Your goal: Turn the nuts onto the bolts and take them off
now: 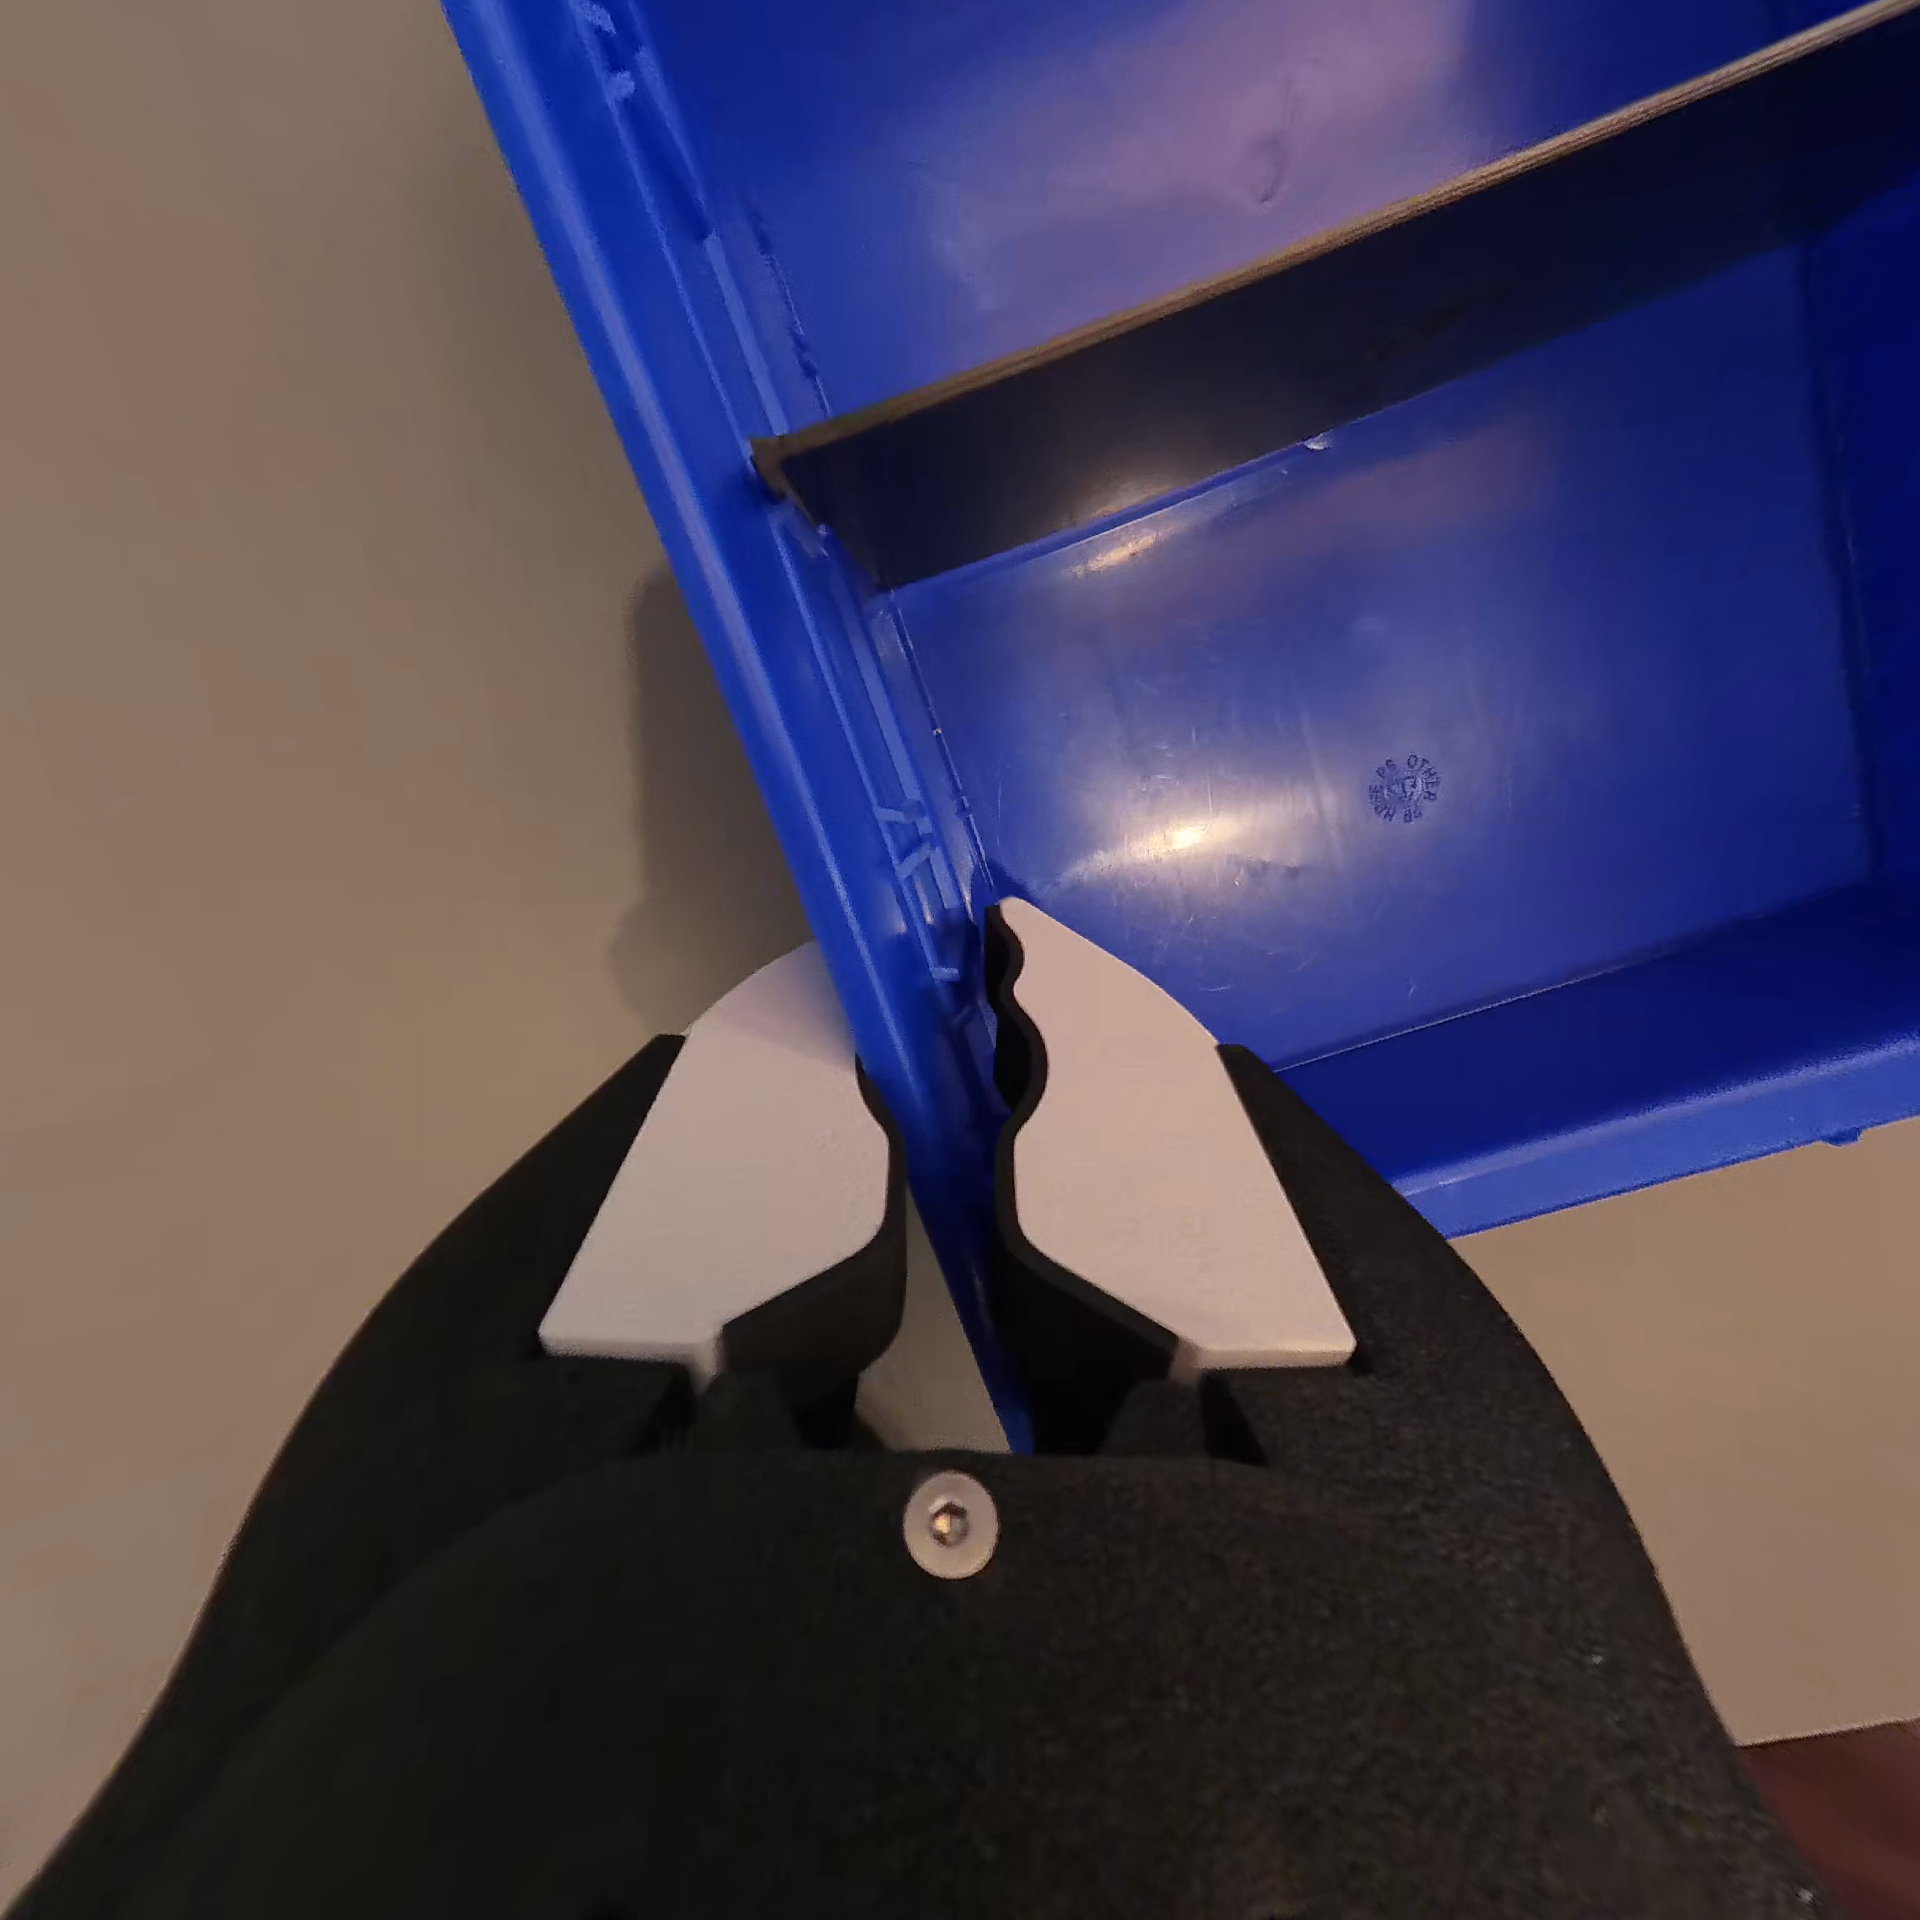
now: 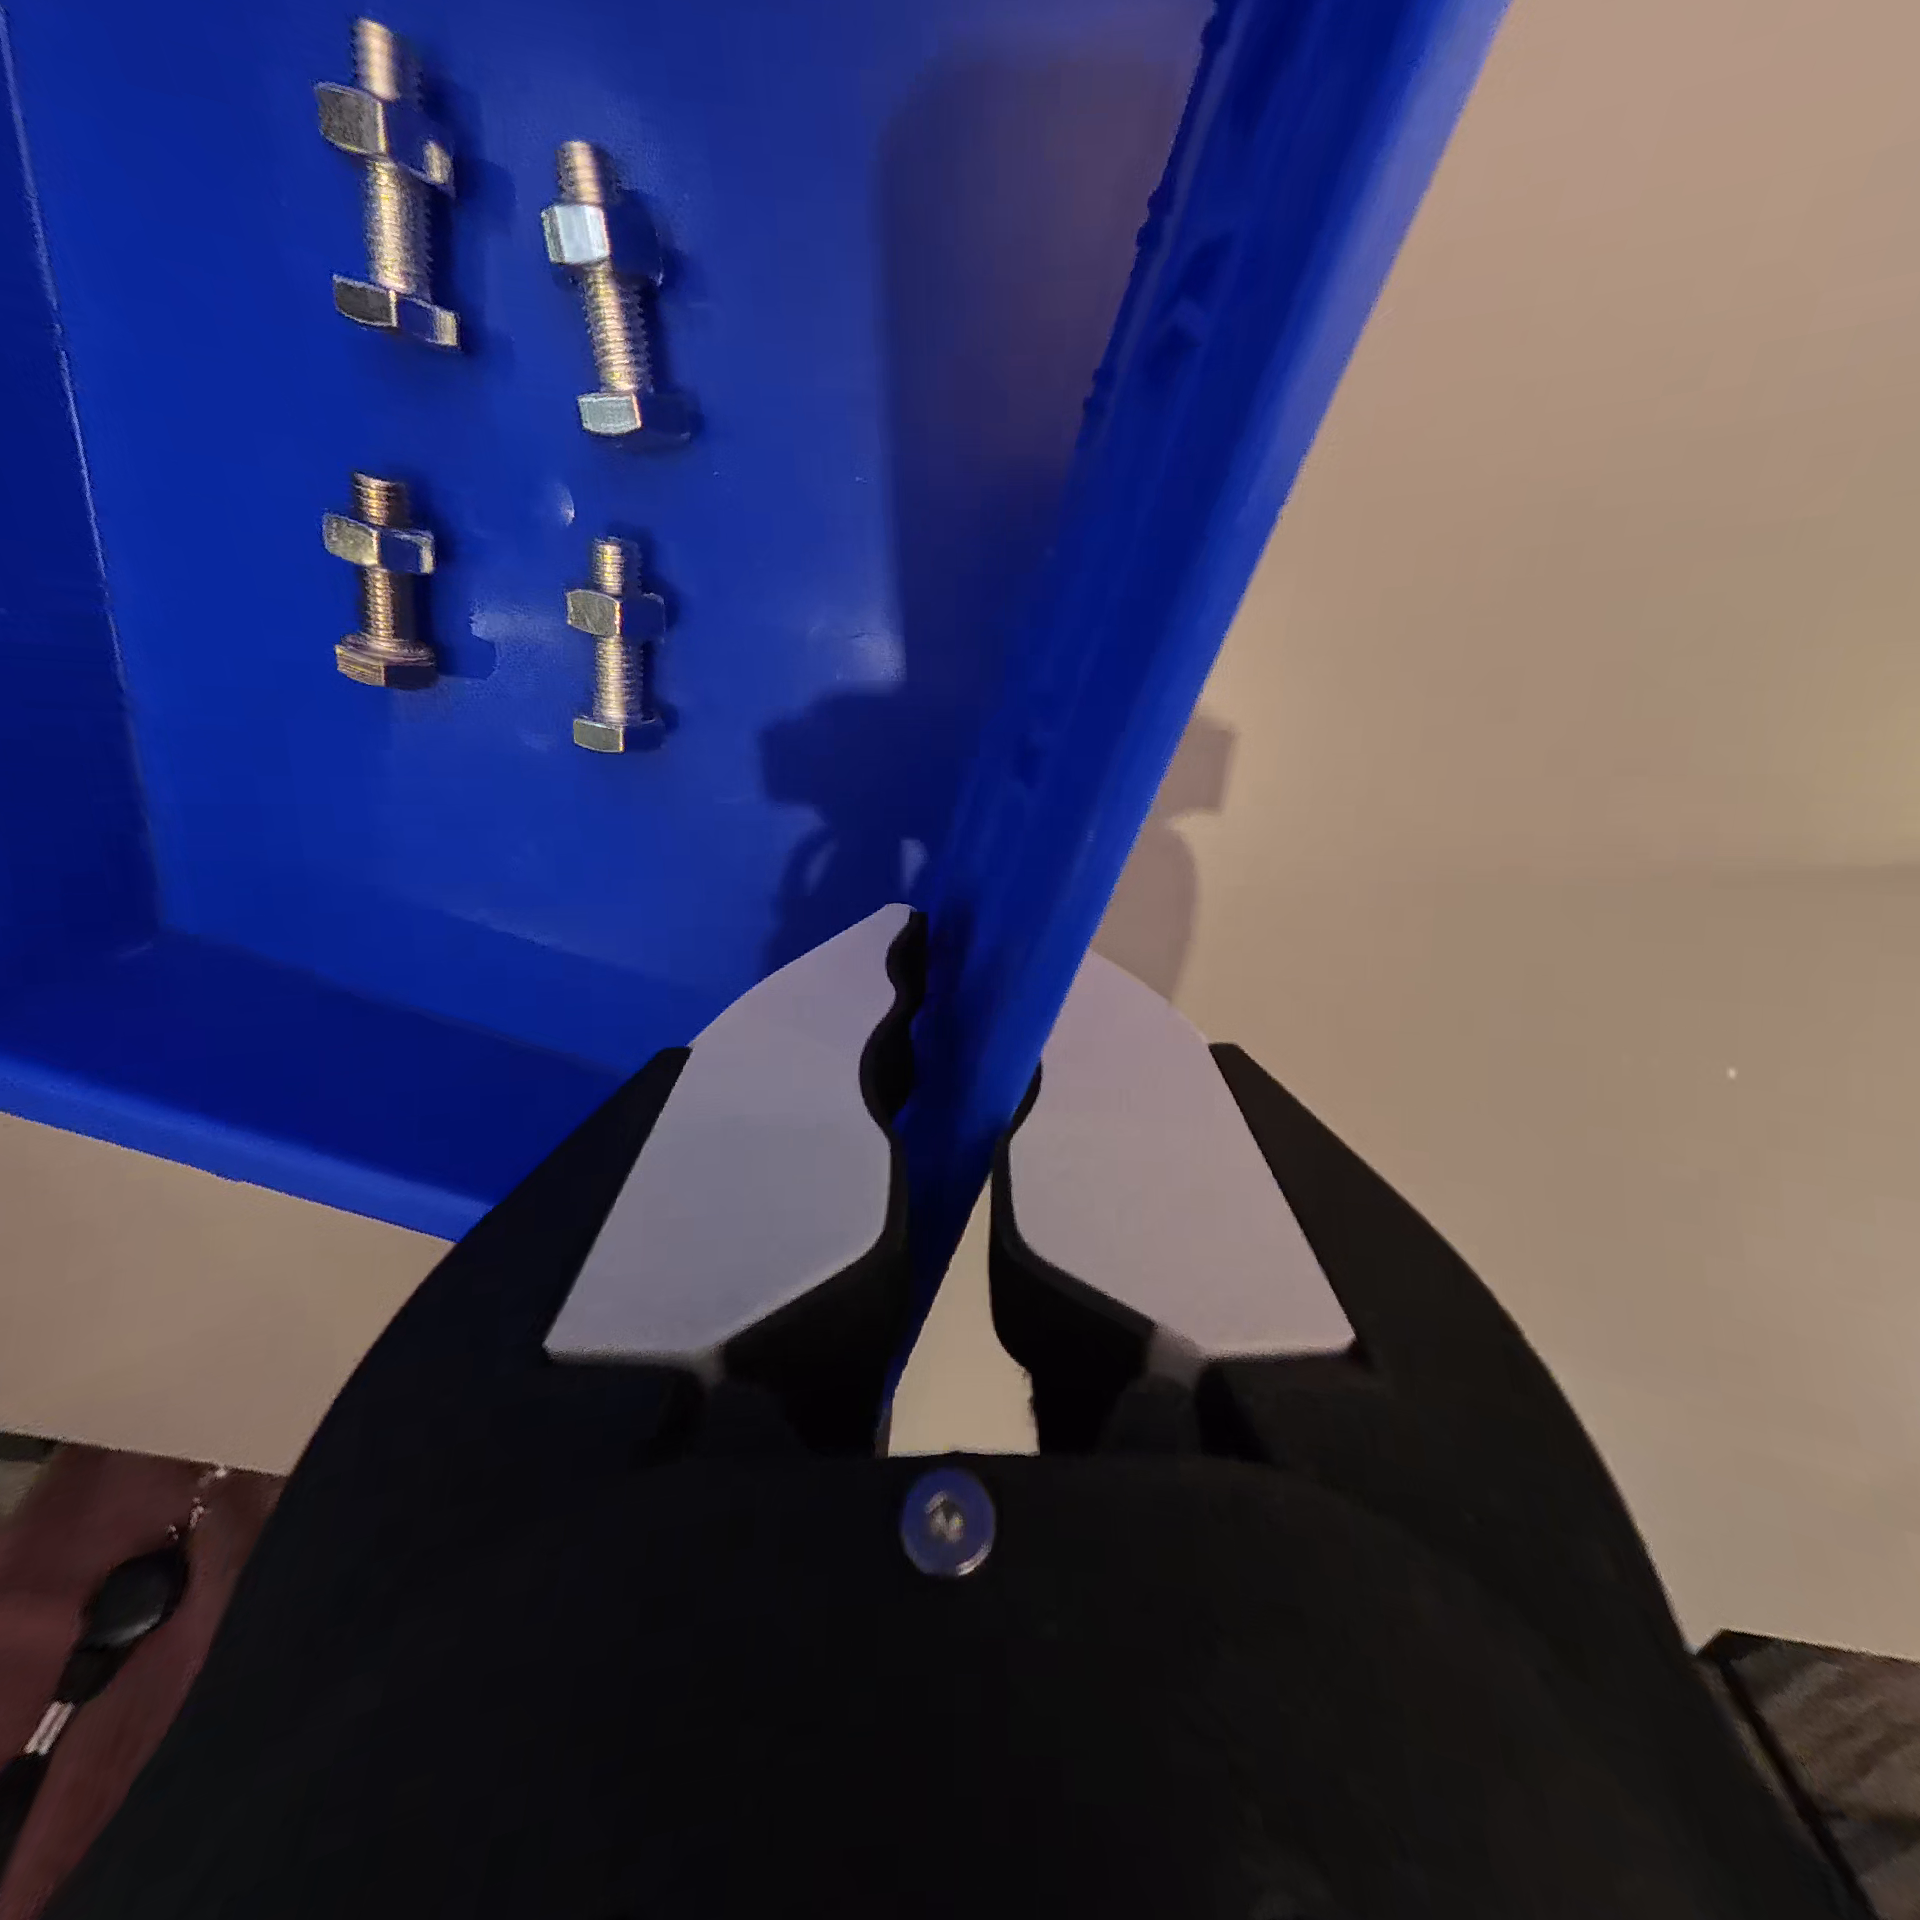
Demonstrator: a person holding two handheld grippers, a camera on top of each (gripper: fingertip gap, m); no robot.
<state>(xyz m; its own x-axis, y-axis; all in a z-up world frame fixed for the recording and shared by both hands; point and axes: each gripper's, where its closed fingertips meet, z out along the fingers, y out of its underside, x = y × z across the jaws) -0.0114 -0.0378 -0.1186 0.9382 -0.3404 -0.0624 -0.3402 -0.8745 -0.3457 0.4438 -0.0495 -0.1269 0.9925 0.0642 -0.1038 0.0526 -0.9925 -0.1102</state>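
Observation:
A blue plastic bin with a dark divider stands on a beige table. My left gripper is shut on the bin's left wall; the compartment in front of it holds nothing. My right gripper is shut on the bin's right wall. In the right wrist view several silver bolts lie on the bin floor, each with a nut threaded on: a long one, a second long one, and two short ones.
The beige table top runs left of the bin and also right of it. The table's front edge shows low in both views, with dark floor beyond. A black object lies on the floor at lower left. The tips of one gripper are about 45 centimeters away from the tips of the other.

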